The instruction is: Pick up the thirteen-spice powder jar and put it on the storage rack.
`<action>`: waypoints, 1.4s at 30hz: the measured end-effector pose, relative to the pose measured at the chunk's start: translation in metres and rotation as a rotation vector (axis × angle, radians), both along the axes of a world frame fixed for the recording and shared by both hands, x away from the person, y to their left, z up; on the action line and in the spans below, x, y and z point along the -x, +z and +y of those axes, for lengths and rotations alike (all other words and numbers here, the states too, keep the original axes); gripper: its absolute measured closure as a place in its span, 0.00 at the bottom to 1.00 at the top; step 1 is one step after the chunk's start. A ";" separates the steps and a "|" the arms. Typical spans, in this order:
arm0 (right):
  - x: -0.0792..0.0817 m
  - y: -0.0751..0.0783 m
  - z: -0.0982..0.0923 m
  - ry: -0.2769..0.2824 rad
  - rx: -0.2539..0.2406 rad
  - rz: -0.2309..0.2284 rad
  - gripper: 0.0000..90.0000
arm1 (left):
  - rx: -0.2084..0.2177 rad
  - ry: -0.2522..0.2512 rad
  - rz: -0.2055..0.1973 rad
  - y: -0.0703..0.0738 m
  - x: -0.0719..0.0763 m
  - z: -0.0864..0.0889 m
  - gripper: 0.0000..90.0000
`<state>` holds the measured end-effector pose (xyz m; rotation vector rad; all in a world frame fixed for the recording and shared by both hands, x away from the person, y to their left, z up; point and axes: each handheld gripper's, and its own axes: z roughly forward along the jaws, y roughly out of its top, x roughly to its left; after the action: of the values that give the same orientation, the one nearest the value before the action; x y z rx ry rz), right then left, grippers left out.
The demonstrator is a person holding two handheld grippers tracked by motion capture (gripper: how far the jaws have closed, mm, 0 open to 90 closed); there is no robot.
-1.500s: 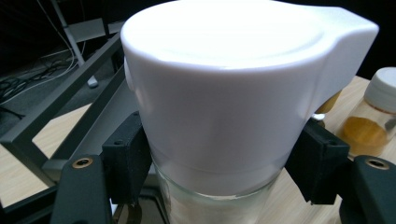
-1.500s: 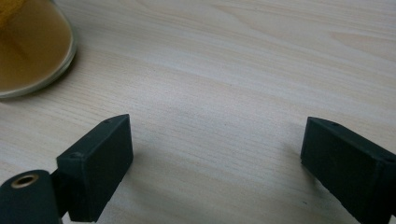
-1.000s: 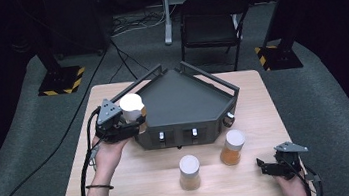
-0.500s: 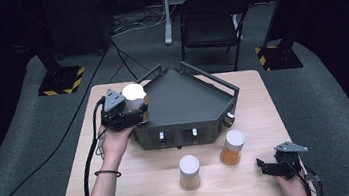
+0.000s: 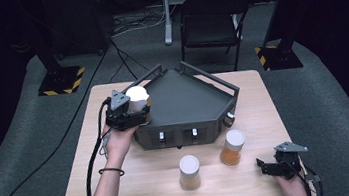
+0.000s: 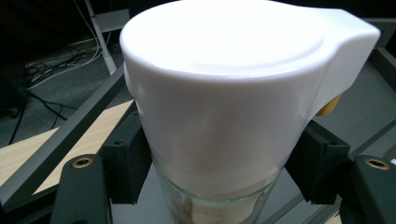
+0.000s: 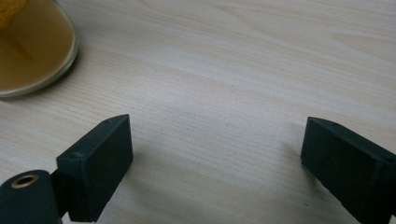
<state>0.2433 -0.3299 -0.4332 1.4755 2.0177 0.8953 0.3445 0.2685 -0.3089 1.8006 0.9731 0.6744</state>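
Note:
My left gripper (image 5: 136,113) is shut on a glass jar with a white lid (image 5: 137,99), held over the left corner of the dark five-sided tray (image 5: 187,99). In the left gripper view the jar (image 6: 224,102) stands between both black jaws, which press on its glass below the lid; the tray's rail runs behind it. Two more white-lidded jars stand on the wooden table (image 5: 138,188) in front of the tray: one with pale contents (image 5: 189,172) and one with orange contents (image 5: 232,147). My right gripper (image 5: 266,166) rests open near the table's front right corner, its jaws (image 7: 215,163) wide apart over bare wood.
A jar's glass base (image 7: 32,51) shows at the upper left of the right gripper view. A black chair (image 5: 211,23) and stands with striped bases (image 5: 62,81) are on the floor beyond the table. A cable (image 5: 92,163) trails from the left gripper.
My left hand has carried the jar away from the person and slightly right, from beside the tray's left front to over its left corner. The right gripper has stayed still.

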 end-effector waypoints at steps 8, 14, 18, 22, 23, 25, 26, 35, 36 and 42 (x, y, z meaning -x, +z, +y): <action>0.000 0.000 0.000 0.000 -0.001 0.001 0.09 | 0.041 -0.015 0.020 -0.004 -0.004 0.005 0.33; 0.000 0.000 0.000 0.000 -0.001 0.001 0.09 | 0.049 -0.023 0.039 -0.001 -0.006 0.007 0.25; 0.000 0.000 0.000 0.001 -0.001 0.001 0.09 | 0.007 -0.022 0.046 0.000 -0.003 0.004 0.17; 0.000 0.000 0.000 0.001 -0.001 0.001 0.09 | 0.024 -0.028 0.046 -0.004 0.003 0.013 0.16; 0.000 0.000 0.000 0.001 -0.001 0.001 0.09 | 0.024 -0.028 0.046 -0.004 0.003 0.013 0.16; 0.000 0.000 0.000 0.001 -0.001 0.001 0.09 | 0.030 -0.029 0.046 -0.006 0.006 0.017 0.16; 0.000 0.000 0.000 0.001 -0.001 0.001 0.09 | 0.034 -0.032 0.047 -0.007 0.007 0.020 0.16; 0.000 0.000 0.000 0.000 -0.001 0.000 0.09 | 0.057 -0.034 0.047 -0.025 0.022 0.037 0.16; 0.000 0.000 0.000 0.000 -0.001 0.000 0.09 | 0.063 -0.034 0.046 -0.027 0.024 0.039 0.16; 0.000 0.000 0.000 0.000 -0.001 0.000 0.09 | 0.076 -0.041 0.041 -0.038 0.031 0.050 0.16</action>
<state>0.2434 -0.3296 -0.4332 1.4759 2.0180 0.8960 0.3131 0.3188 -0.3469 1.7685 0.9739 0.5693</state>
